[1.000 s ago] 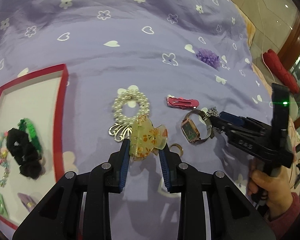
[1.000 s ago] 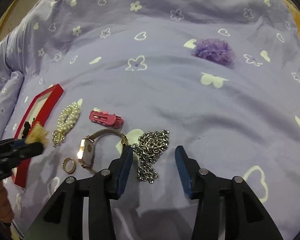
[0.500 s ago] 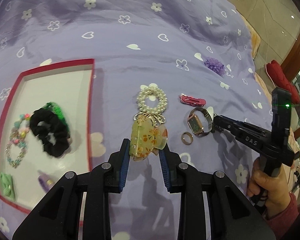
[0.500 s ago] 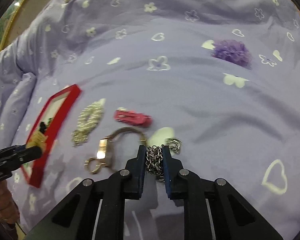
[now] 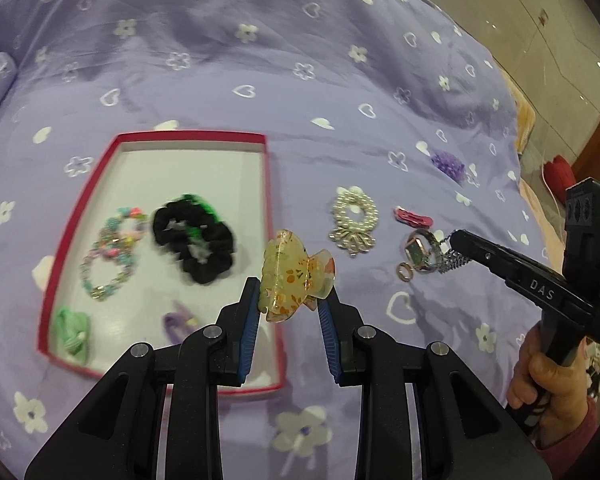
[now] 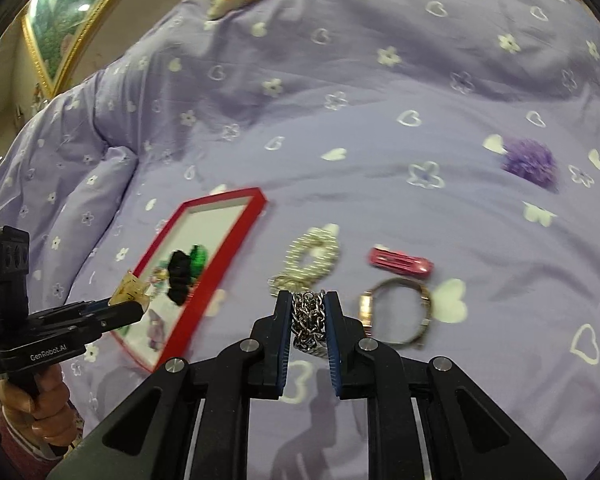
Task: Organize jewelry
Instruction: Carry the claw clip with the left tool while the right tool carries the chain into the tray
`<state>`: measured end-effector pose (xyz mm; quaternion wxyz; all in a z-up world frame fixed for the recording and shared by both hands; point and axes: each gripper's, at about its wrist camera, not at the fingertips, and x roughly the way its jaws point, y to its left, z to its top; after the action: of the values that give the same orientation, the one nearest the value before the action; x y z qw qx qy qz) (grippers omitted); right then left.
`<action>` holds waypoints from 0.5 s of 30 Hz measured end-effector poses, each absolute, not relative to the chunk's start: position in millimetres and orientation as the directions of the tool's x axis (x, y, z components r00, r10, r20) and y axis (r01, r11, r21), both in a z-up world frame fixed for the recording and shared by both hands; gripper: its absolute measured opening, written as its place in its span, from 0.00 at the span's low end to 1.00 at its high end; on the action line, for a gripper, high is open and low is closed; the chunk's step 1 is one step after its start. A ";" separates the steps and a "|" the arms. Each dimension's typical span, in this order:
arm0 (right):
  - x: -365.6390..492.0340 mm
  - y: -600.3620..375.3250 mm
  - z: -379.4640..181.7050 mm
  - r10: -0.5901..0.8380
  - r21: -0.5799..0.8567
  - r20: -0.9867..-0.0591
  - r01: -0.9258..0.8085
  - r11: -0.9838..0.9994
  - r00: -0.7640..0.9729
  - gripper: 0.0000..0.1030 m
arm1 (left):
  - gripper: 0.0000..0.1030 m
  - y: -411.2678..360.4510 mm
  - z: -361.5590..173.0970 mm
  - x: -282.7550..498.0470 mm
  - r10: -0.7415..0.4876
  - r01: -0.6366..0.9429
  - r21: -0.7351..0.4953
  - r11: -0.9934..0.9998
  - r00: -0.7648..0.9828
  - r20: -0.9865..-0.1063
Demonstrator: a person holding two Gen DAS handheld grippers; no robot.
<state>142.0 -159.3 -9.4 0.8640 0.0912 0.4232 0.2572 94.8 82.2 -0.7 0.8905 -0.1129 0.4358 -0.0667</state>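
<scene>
Left gripper (image 5: 288, 300) pinching a translucent yellow hair claw (image 5: 296, 276), above the red tray's (image 5: 192, 138) right edge. Right gripper (image 6: 309, 316), just closed, clamping a silver chain (image 6: 308, 320). In tray: black scrunchie (image 5: 198, 240), beaded bracelets (image 5: 110, 256), green bow (image 5: 74, 334). On purple bedspread (image 5: 260, 60): pearl ring clip (image 5: 354, 218), pink snap clip (image 5: 412, 217), wristwatch (image 6: 396, 312), ring (image 5: 405, 271).

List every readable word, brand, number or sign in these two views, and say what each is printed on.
"DAS": on the right gripper body, left wrist view; it may be part of a longer word.
"GenRobot.AI": on the left gripper body, right wrist view.
A smaller line left of it is too small to read.
The watch dial shows nothing legible.
</scene>
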 end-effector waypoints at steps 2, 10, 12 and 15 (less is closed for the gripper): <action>139.0 -147.1 -8.1 0.549 0.395 -0.675 -0.387 0.833 0.493 0.15 | 0.26 91.9 0.5 89.1 -0.205 0.003 -0.259 0.966 0.618 -0.759; 127.0 -96.3 -5.4 0.621 0.434 -0.655 -0.459 0.775 0.429 0.15 | 0.26 128.2 -0.3 71.1 -0.161 -0.063 -0.258 0.964 0.633 -0.758; 124.5 -81.4 -2.3 0.636 0.434 -0.651 -0.485 0.759 0.414 0.15 | 0.26 135.7 -1.6 67.9 -0.150 -0.079 -0.256 0.963 0.634 -0.759; 123.7 -66.4 1.1 0.655 0.441 -0.643 -0.507 0.741 0.397 0.15 | 0.26 146.5 -3.8 63.7 -0.134 -0.100 -0.253 0.962 0.635 -0.761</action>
<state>123.7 -66.4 1.1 0.8313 0.0875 0.4235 0.3493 63.7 146.5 -3.8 0.8936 -0.1373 0.4273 -0.0095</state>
